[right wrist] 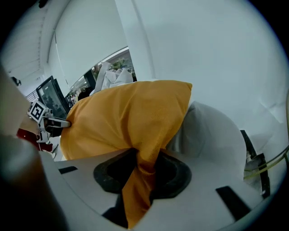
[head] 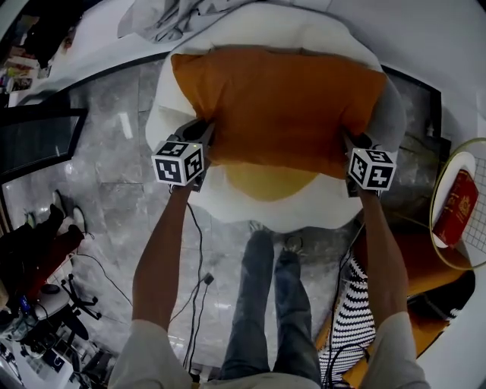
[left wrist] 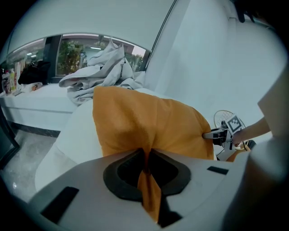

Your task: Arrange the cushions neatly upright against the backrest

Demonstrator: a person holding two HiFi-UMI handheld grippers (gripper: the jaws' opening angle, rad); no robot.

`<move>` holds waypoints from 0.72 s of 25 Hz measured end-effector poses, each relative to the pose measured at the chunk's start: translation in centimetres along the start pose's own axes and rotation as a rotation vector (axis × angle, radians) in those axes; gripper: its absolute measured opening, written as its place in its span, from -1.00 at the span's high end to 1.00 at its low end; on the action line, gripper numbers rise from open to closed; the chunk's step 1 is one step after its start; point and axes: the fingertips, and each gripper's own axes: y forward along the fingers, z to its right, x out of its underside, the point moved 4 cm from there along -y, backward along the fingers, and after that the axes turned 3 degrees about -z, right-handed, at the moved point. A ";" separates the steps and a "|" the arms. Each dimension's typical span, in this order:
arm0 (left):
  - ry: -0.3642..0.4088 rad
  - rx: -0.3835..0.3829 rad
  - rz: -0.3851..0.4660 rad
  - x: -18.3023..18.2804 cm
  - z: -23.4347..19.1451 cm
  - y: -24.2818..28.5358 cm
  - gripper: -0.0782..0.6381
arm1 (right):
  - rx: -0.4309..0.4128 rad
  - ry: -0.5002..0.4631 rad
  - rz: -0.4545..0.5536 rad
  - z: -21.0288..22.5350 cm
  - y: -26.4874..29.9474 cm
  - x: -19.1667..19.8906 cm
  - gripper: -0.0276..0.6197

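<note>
An orange cushion [head: 281, 106] is held up over the seat of a white round armchair [head: 258, 216], stretched between my two grippers. My left gripper [head: 203, 138] is shut on its left edge, and in the left gripper view the orange cloth [left wrist: 149, 122] is pinched between the jaws [left wrist: 146, 164]. My right gripper [head: 351, 144] grips the right edge, where a fold of the cloth [right wrist: 126, 117] runs through the jaws [right wrist: 144, 173]. A yellow cushion [head: 262, 181] lies on the seat under the orange one. At the chair's right side a grey cushion [head: 392, 114] [right wrist: 207, 135] leans.
A heap of grey clothes [head: 175, 17] [left wrist: 99, 74] lies behind the chair. A round side table [head: 437, 220] with a red book [head: 456, 207] stands to the right. A striped cushion [head: 355, 308] and cables [head: 199, 289] lie on the marble floor by the person's legs [head: 273, 304].
</note>
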 end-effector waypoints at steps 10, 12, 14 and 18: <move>-0.050 -0.011 -0.005 1.8 -1.7 1.9 0.32 | 0.092 0.065 -0.084 1.6 3.5 2.4 0.23; -0.039 -0.022 0.007 2.1 -1.5 1.9 0.26 | 0.114 0.088 -0.076 2.1 3.5 2.9 0.12; -0.021 -0.038 0.018 2.1 -1.3 1.8 0.12 | 0.124 0.094 -0.054 2.5 3.1 2.9 0.04; -0.022 -0.063 0.034 2.3 -0.7 1.2 -0.03 | 0.144 0.089 -0.026 2.8 1.9 3.2 -0.11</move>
